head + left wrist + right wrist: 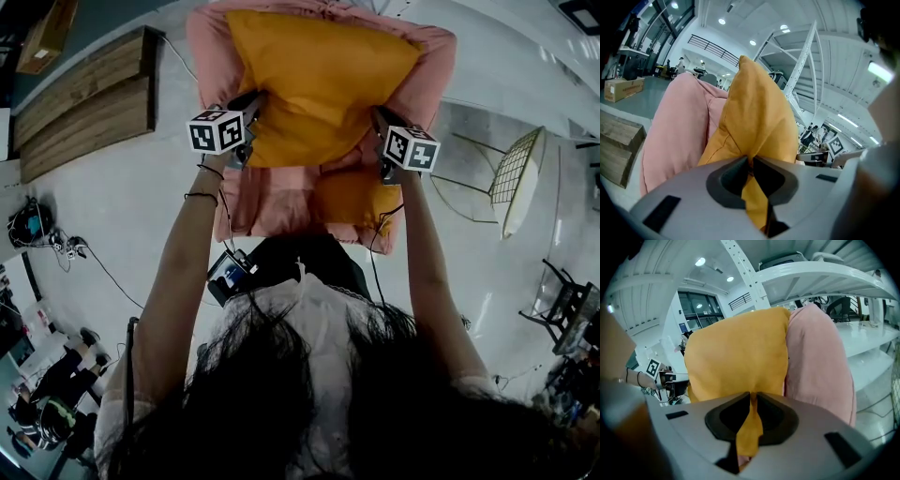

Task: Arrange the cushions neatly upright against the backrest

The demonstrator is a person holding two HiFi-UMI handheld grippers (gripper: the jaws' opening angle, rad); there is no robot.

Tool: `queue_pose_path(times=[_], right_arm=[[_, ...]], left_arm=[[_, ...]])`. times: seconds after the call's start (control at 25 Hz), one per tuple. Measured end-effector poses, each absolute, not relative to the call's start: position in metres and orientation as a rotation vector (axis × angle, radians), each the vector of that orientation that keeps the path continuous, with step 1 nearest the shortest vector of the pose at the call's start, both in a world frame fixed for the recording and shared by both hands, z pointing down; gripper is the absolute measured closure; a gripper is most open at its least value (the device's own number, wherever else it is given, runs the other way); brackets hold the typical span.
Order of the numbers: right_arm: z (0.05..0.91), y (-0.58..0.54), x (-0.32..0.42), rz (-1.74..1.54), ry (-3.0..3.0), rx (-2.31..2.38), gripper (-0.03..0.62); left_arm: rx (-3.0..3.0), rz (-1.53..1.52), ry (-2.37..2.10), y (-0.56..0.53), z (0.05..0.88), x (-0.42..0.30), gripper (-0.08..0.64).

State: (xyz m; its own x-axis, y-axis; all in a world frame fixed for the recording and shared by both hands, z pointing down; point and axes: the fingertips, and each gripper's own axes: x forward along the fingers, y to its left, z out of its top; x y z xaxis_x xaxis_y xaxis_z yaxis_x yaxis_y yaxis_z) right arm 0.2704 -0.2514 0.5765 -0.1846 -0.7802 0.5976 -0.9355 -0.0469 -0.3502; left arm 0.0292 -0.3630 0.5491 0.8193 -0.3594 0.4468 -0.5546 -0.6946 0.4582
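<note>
left tool | right tool | each clamps yellow cushion | before pink backrest

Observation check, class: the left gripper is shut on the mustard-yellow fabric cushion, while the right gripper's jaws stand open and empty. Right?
No: the right gripper is shut on that mustard-yellow fabric cushion too, as the right gripper view shows. The left gripper is as stated.

Lab hall, white steel racking, glass walls

Pink armchair, small orange cushion on seat
</note>
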Motion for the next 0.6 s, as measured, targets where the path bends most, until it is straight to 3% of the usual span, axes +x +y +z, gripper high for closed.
queue_pose_path(times=[0.4,0.6], right_arm=[[0.513,-0.191,0.275,0.992,-2.056,1.997,0.554],[0.489,-0.143,0.252,0.909,-2.053,2.007,0.554]], left_arm=[[2.411,0.284,-0.663,-0.317,0.509,-0.017,0.511],[2.439,0.357,-0.558,-0.265,0.514,-0.040,0.511]])
